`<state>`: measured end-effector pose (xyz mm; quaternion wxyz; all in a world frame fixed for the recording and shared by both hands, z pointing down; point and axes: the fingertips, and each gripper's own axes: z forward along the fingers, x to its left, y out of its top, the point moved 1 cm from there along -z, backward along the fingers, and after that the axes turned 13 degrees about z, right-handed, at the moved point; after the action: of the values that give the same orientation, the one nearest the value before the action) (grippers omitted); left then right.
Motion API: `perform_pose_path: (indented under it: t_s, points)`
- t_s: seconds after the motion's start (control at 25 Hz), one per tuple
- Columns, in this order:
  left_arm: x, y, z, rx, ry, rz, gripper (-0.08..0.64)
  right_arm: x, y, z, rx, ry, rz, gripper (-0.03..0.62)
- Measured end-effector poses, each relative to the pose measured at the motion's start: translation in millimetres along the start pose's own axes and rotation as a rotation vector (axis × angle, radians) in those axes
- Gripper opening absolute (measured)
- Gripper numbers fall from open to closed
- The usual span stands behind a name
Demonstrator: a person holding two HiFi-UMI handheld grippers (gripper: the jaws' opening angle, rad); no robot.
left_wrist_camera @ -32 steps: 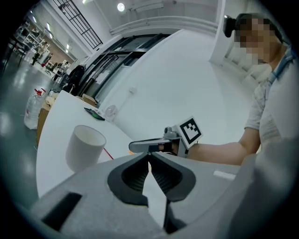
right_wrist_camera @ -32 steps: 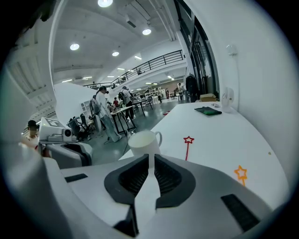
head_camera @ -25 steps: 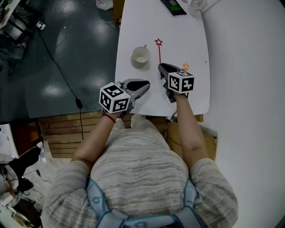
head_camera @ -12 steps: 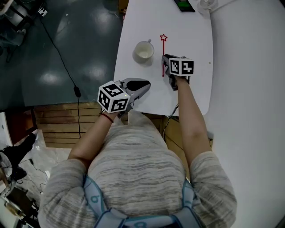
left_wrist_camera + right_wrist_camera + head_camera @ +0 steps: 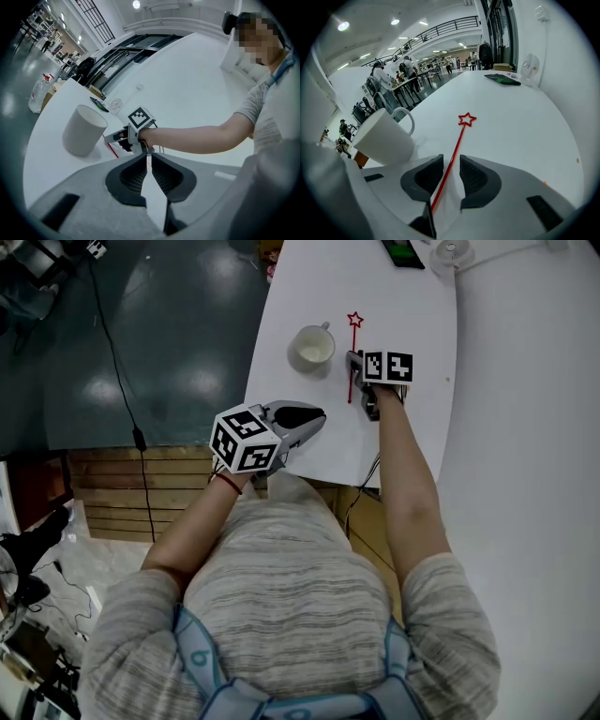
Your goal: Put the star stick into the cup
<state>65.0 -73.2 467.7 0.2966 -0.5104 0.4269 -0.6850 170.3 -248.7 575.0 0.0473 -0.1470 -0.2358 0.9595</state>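
Straddling the star stick, which lies on the table beside the cup, the right claw stands spread; centre the shaft, possibly touching one jaw, before closing. Left claw pressed together, empty.

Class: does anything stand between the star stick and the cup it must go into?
Nothing visible does. The star stick lies between the right gripper's open jaws, and only bare table separates it from the cup on its left.
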Motion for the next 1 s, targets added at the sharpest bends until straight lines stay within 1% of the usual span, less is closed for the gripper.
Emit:
perform_pose_path:
  t_s: [0.04,0.2,0.4,0.56,0.8,1.0]
  points:
    - [-0.1,0.7,-0.3,0.000,-0.002,0.000,0.025,-0.5,0.4,0.6,0.007,-0.016,-0.003,0.097]
    - [0.2,3.8,-3.4,0.002,-0.013,-0.004,0.025,0.2,2.3,0.5,0.024,-0.076,-0.009,0.063]
    - [-0.2,5.8,-0.1,0.003,-0.024,0.002,0.025,2.0,2.5,1.8,0.054,-0.126,-0.059,0.051]
    - [1.2,7.1,0.1,0.005,-0.023,0.007,0.025,1.5,2.9,3.8,0.050,-0.118,-0.042,0.023]
    - [0.3,6.6,-6.2,0.008,-0.005,0.002,0.025,2.1,1.5,1.6,0.030,-0.096,-0.015,0.020]
    - [-0.2,5.4,-5.7,0.017,-0.003,0.001,0.025,4.0,4.5,-2.3,-0.025,-0.030,0.041,0.020]
